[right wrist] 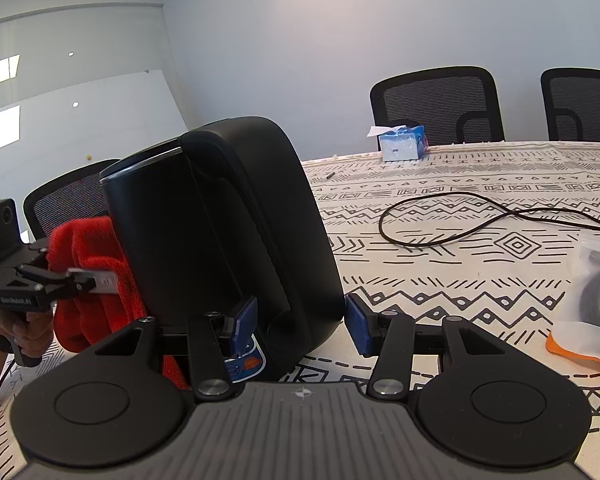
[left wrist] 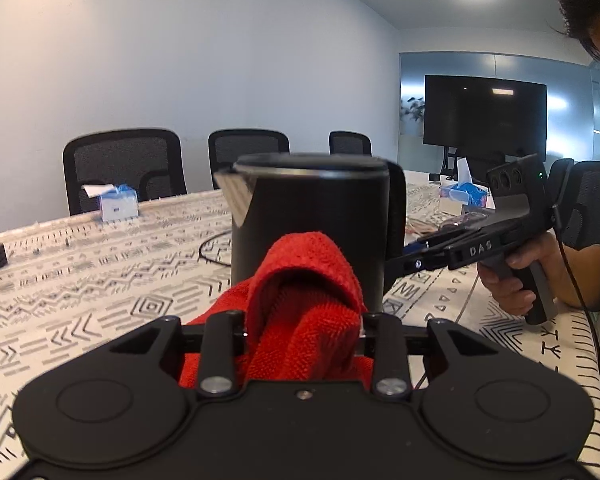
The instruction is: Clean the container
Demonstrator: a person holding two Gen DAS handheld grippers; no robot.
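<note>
We clamp the right gripper on the handle of the black kettle, its blue pads closing on the handle's lower end, so that the kettle stands braced upright on the patterned tablecloth at about 12 o'clock from the left wrist camera. We hold the red cloth bunched in the narrowly set left gripper, and its folded front lies against the kettle's side wall, which in our judgement is the wiping step of the cleaning. The black cable at about 2 o'clock in the right wrist view stays clear of both tools.
</note>
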